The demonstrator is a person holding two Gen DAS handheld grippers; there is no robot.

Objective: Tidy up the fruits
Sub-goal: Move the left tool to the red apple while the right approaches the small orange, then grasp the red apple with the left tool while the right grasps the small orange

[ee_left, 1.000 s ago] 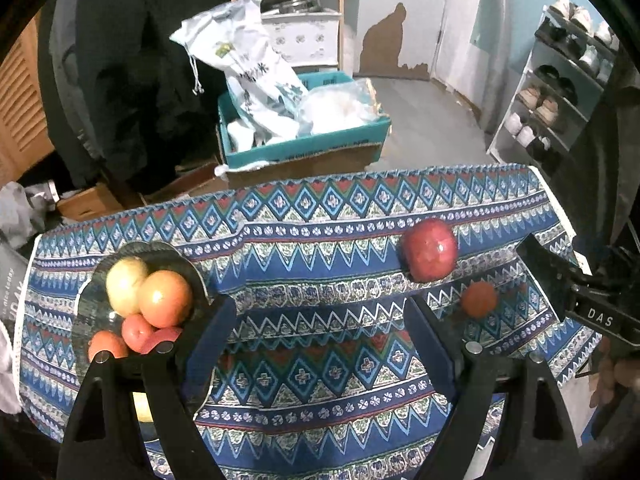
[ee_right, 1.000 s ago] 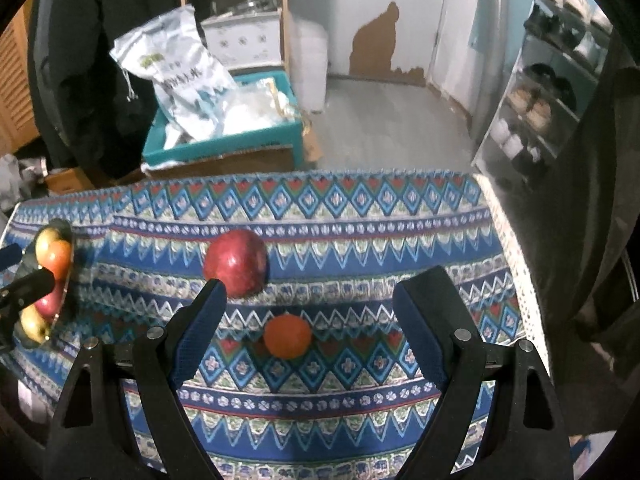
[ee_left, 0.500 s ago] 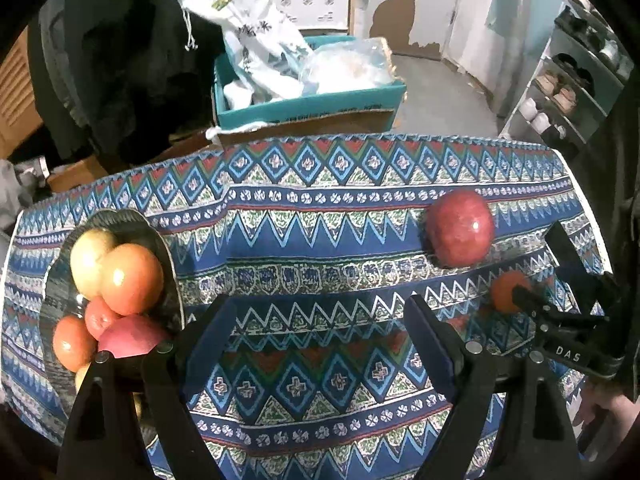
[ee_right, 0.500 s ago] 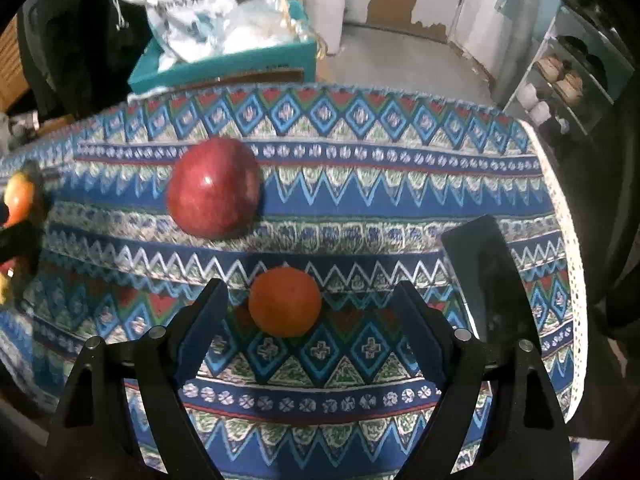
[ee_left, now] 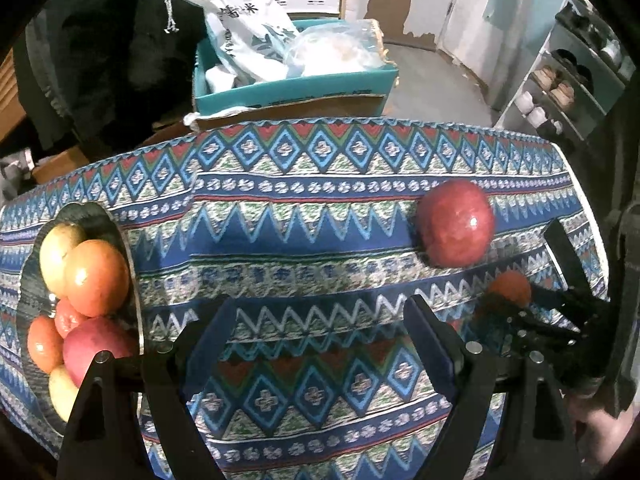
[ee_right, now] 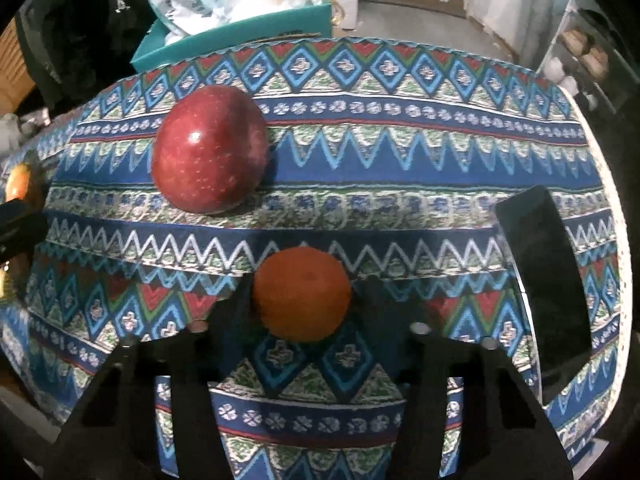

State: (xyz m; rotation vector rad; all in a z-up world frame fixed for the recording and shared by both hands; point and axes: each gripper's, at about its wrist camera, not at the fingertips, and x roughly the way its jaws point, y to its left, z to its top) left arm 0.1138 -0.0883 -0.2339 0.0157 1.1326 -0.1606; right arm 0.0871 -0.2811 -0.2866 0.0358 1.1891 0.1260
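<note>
Right wrist view: right gripper (ee_right: pixel 302 312) just squeezed shut on small round orange (ee_right: pixel 301 293), dull skin. Beside big shiny red apple (ee_right: pixel 210 149). Left gripper (ee_left: pixel 320 344) wide, nothing inside.

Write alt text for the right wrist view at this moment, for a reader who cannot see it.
The right gripper has just closed on a small orange fruit lying on a blue patterned tablecloth. A large red apple sits just beyond it to the left, and a dark flat phone-like object lies near the right edge.
</note>
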